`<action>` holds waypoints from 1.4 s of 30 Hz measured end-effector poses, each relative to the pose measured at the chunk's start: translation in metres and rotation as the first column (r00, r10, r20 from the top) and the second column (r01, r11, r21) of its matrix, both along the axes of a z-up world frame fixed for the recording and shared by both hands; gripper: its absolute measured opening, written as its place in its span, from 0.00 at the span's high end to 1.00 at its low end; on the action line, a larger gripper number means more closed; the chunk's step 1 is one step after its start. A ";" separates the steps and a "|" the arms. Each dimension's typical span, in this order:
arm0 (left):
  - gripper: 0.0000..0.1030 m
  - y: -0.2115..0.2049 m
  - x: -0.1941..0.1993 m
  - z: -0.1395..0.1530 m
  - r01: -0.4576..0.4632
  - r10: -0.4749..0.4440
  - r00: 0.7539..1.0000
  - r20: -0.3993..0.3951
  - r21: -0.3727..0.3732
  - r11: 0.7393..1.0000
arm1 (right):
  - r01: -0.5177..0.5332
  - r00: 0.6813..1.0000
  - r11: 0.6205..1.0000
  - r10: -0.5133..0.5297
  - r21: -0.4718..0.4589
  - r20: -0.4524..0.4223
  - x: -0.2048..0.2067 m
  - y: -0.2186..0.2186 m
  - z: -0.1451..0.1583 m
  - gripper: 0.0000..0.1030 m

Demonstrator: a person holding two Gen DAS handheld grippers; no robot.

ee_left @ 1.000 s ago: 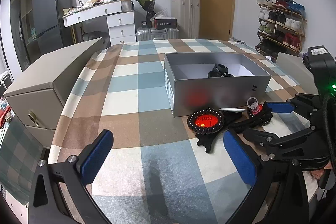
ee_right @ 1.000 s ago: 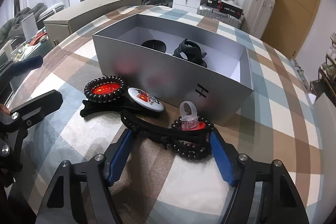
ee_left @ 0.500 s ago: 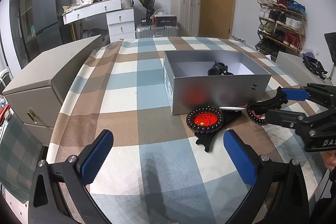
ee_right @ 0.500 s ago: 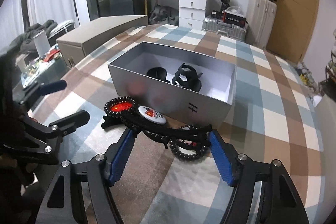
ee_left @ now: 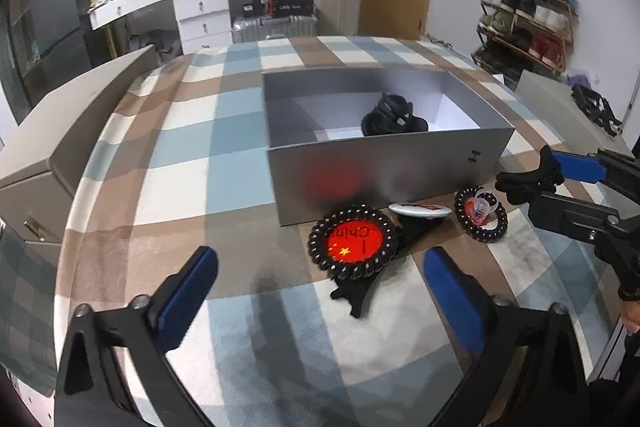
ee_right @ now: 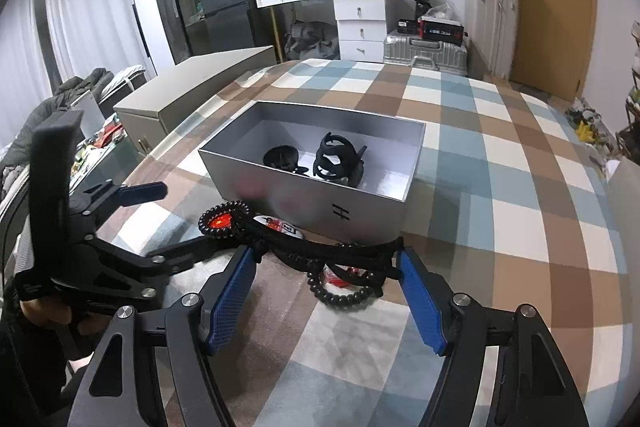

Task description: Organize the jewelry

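A grey open box (ee_left: 392, 167) (ee_right: 372, 211) stands on the checked tablecloth with black hair items (ee_left: 394, 117) (ee_right: 338, 161) inside. In front of it lie a black spiral hair tie around a red badge (ee_left: 354, 245) (ee_right: 220, 221), a white badge (ee_left: 420, 209) and a second spiral tie with a clear ring (ee_left: 480, 213) (ee_right: 344, 291). My right gripper (ee_right: 324, 259) is shut on a long black hair clip (ee_right: 320, 253) (ee_left: 524, 181), held above the table. My left gripper (ee_left: 320, 275) is open and empty, just before the red badge.
A beige drawer cabinet (ee_left: 60, 131) (ee_right: 192, 95) stands at the table's left edge. A black clip (ee_left: 356, 293) lies under the red badge. A beige box (ee_left: 552, 99) sits at the right. Shoe rack, suitcases and dresser stand beyond the table.
My right gripper has lifted the long black clip up and away from the spiral tie with the ring, which stays on the table. The left gripper stays open, now nearer the red badge.
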State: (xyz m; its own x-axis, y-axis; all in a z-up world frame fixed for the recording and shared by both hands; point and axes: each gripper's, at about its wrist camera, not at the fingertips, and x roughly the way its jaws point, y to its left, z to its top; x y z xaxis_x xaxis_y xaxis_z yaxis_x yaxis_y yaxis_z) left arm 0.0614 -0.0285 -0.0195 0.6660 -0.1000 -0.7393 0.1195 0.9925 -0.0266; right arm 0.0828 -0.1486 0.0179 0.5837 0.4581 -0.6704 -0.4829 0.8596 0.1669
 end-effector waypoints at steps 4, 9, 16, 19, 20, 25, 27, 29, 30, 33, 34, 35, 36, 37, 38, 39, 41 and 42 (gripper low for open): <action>0.17 -0.006 0.005 -0.002 0.033 -0.033 0.999 -0.025 -0.009 0.999 | 0.004 1.000 1.000 -0.004 0.005 -0.002 0.000 -0.002 0.000 0.30; 0.33 -0.009 0.007 -0.003 0.065 -0.066 0.997 -0.047 -0.011 0.998 | 0.003 1.000 1.000 -0.003 0.010 -0.002 0.001 -0.004 0.000 0.30; 0.62 -0.008 0.003 -0.003 0.078 -0.080 0.996 -0.042 -0.041 0.996 | 0.001 1.000 1.000 -0.001 0.013 -0.005 0.001 -0.004 0.000 0.30; 0.64 -0.007 0.000 0.000 0.073 -0.075 0.997 -0.026 -0.051 0.996 | -0.001 1.000 1.000 0.001 0.013 -0.002 0.000 -0.002 0.001 0.30; 0.64 -0.007 -0.001 0.000 0.072 -0.073 0.997 -0.022 -0.051 0.996 | -0.002 1.000 1.000 0.002 0.013 -0.001 -0.001 -0.002 0.001 0.30; 0.64 -0.003 -0.011 0.009 0.059 -0.057 0.998 0.030 -0.069 0.996 | -0.004 1.000 1.000 0.003 0.013 0.015 -0.003 0.001 0.004 0.30; 0.64 -0.003 -0.013 0.013 0.049 -0.046 0.998 0.049 -0.068 0.996 | -0.004 1.000 1.000 0.003 0.025 0.030 -0.005 0.001 0.007 0.30; 0.64 -0.002 -0.017 0.019 0.037 -0.032 0.997 0.074 -0.059 0.998 | 0.004 0.999 0.999 -0.006 0.044 0.040 -0.007 -0.002 0.010 0.30; 0.64 -0.001 -0.018 0.022 0.034 -0.028 0.996 0.083 -0.060 0.998 | 0.009 0.999 0.999 -0.011 0.052 0.042 -0.008 -0.002 0.012 0.30; 0.64 0.001 -0.024 0.032 0.034 -0.026 0.992 0.123 -0.060 0.998 | 0.018 0.998 0.998 -0.022 0.068 0.057 -0.010 -0.004 0.018 0.30; 0.64 0.001 -0.025 0.035 0.032 -0.024 0.990 0.138 -0.055 0.998 | 0.021 0.997 0.998 -0.026 0.064 0.074 -0.012 -0.004 0.021 0.30; 0.64 0.002 -0.025 0.037 0.027 -0.019 0.988 0.152 -0.054 0.998 | 0.026 0.996 0.998 -0.031 0.061 0.083 -0.012 -0.005 0.023 0.30; 0.64 0.002 -0.025 0.039 0.025 -0.016 0.988 0.157 -0.059 0.998 | 0.030 0.996 0.998 -0.036 0.062 0.087 -0.012 -0.005 0.026 0.30; 0.64 0.003 -0.024 0.042 0.022 -0.011 0.987 0.162 -0.065 0.998 | 0.035 0.995 0.997 -0.041 0.068 0.091 -0.011 -0.007 0.028 0.30; 0.64 0.003 -0.022 0.044 0.022 -0.010 0.985 0.170 -0.069 0.997 | 0.045 0.994 0.996 -0.052 0.076 0.097 -0.011 -0.008 0.031 0.30; 0.64 0.003 -0.023 0.045 0.023 -0.011 0.984 0.175 -0.068 0.997 | 0.049 0.993 0.996 -0.057 0.080 0.099 -0.010 -0.010 0.032 0.30; 0.64 0.002 -0.020 0.048 0.023 -0.011 0.981 0.191 -0.060 0.998 | 0.068 0.991 0.993 -0.078 0.094 0.108 -0.008 -0.013 0.036 0.30; 0.64 0.003 -0.020 0.050 0.023 -0.010 0.981 0.195 -0.061 0.998 | 0.079 0.990 0.992 -0.090 0.100 0.109 -0.008 -0.015 0.037 0.30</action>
